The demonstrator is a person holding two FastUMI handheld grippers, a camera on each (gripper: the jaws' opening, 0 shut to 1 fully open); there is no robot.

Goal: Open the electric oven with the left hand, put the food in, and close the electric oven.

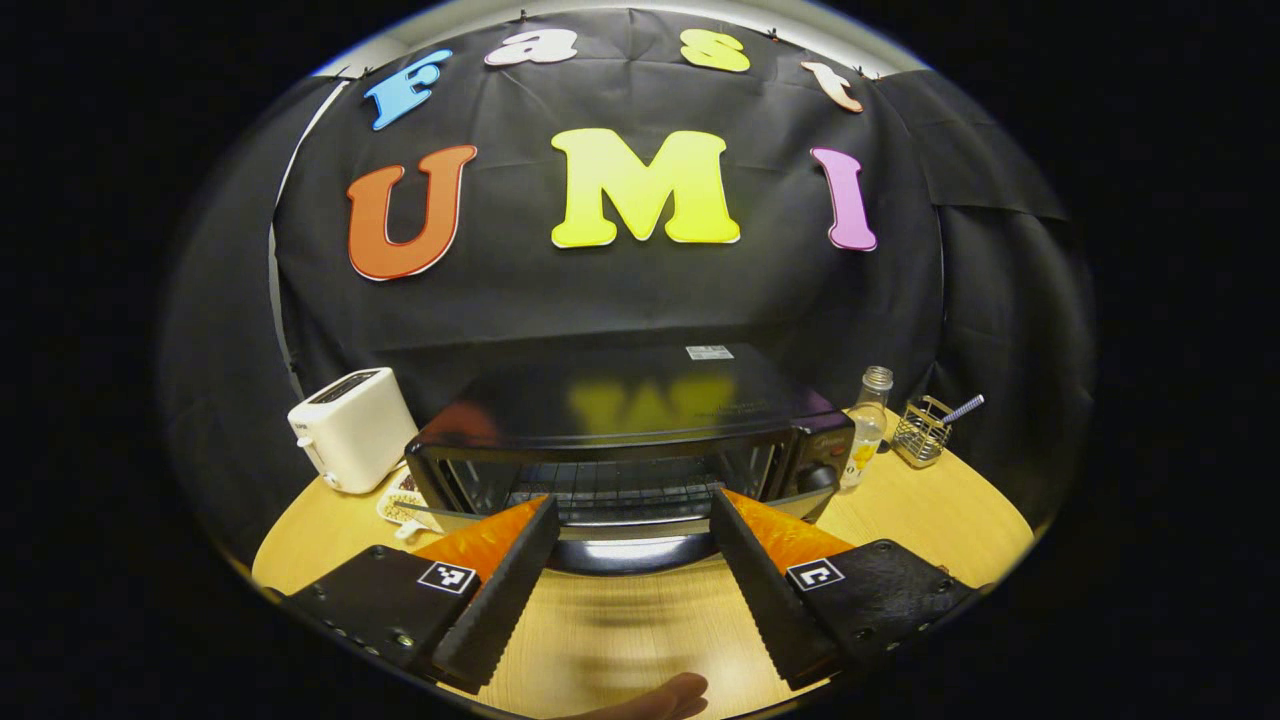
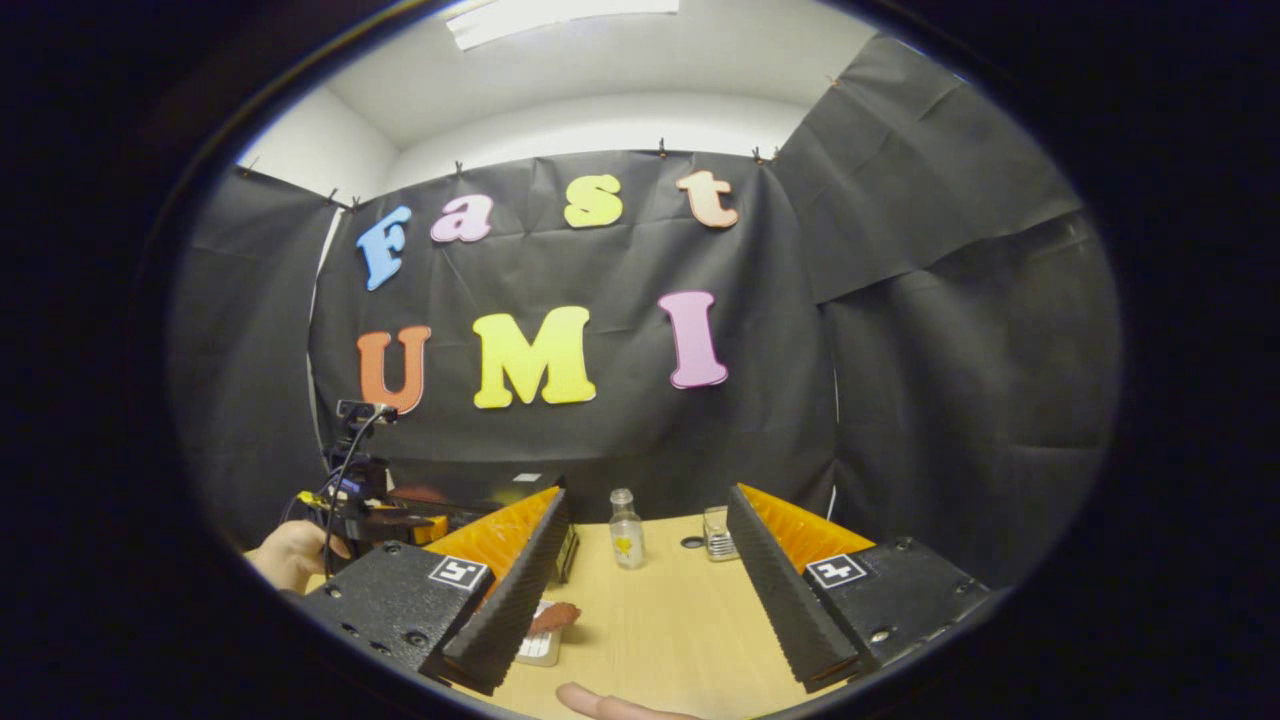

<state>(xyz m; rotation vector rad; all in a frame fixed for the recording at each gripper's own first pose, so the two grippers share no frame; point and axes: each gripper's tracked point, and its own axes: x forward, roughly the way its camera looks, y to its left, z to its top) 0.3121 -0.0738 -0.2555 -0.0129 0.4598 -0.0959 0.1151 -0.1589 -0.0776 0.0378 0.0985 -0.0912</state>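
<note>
The black electric oven (image 1: 640, 400) stands on the wooden table in the left gripper view, its wire rack visible through the front. Its glass door seems to lean outward a little, and the dark handle (image 1: 625, 560) lies low between my fingers. My left gripper (image 1: 632, 502) is open, its fingers either side of the handle and apart from it. In the right gripper view, a reddish-brown piece of food (image 2: 553, 617) lies on a white plate (image 2: 540, 648) by the inner finger. My right gripper (image 2: 648, 495) is open and holds nothing. The left gripper (image 2: 360, 505) and a hand (image 2: 290, 555) show far left.
A white toaster (image 1: 350, 428) sits left of the oven, with a small dish (image 1: 398, 508) in front of it. Right of the oven stand a small glass bottle (image 1: 868, 425) and a wire holder (image 1: 922, 435) with a utensil. A fingertip (image 1: 680, 695) shows at the bottom edge.
</note>
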